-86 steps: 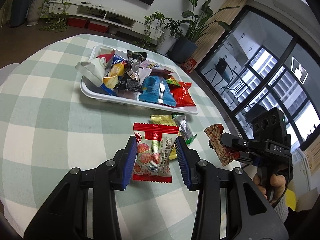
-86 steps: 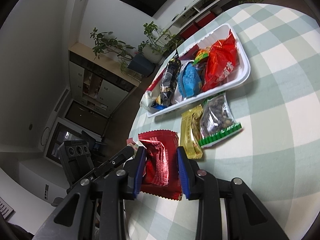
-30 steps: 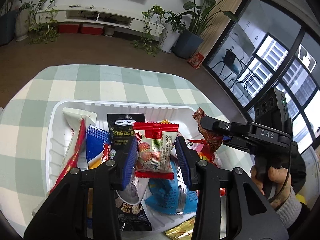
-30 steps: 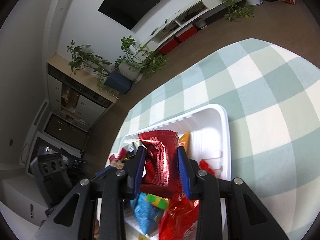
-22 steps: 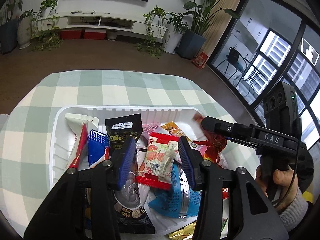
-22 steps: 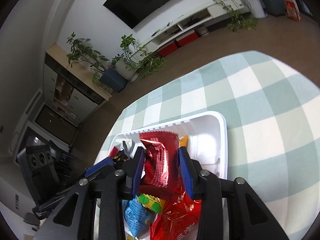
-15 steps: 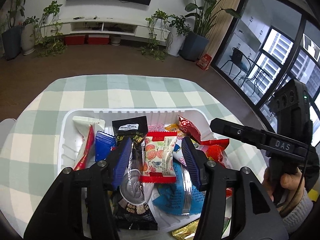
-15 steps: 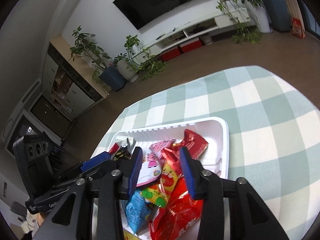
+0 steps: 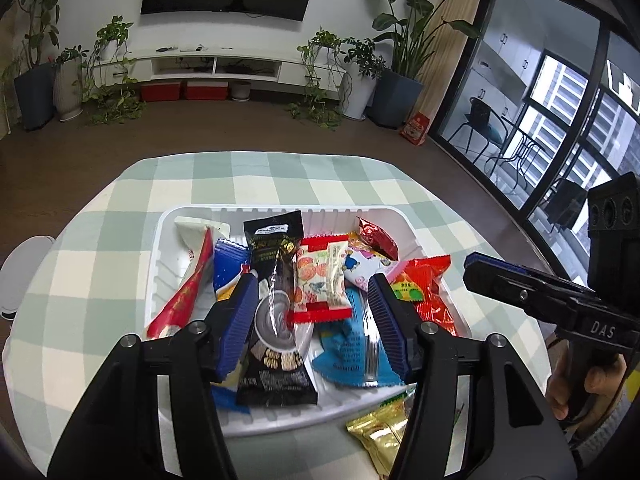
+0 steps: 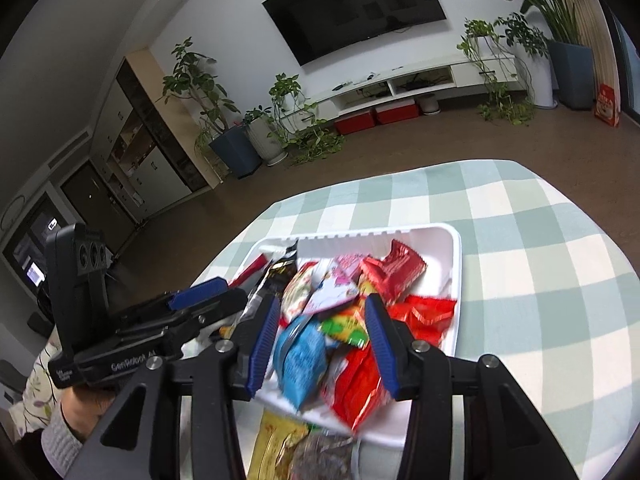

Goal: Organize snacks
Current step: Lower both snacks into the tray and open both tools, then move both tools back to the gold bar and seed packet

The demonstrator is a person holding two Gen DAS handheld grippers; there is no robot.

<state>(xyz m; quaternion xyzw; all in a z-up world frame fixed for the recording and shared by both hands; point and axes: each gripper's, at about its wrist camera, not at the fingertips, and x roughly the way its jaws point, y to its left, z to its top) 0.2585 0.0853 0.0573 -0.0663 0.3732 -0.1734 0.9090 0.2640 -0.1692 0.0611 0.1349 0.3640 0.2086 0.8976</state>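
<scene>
1. Snacks fill a white tray (image 9: 160,240) that sits on a bench (image 9: 100,272) covered in a green-and-white checked cloth.
2. At the tray's left end lie a white-and-red packet (image 9: 192,276) and a blue packet (image 9: 228,260); just right of them a long black packet (image 9: 276,300) runs toward the near rim.
3. The left hand-held gripper (image 9: 314,320) hovers over the middle of the tray; its jaws have just been opening and stand apart, gripping nothing. The red-edged fruit-print packet (image 9: 322,280) lies loose on the pile between them, clear of both pads, with a blue packet (image 9: 352,344) beneath it.
4. Further right, a dark red foil packet (image 9: 378,236) rests near the far rim and a bright red bag (image 9: 428,288) lies at the right end.
5. A gold packet (image 9: 380,436) lies on the cloth just outside the near rim.
6. The right hand-held gripper (image 10: 324,340), held by a hand (image 9: 580,388), is above the tray's right end; its jaws have just been opening and hold nothing.
</scene>
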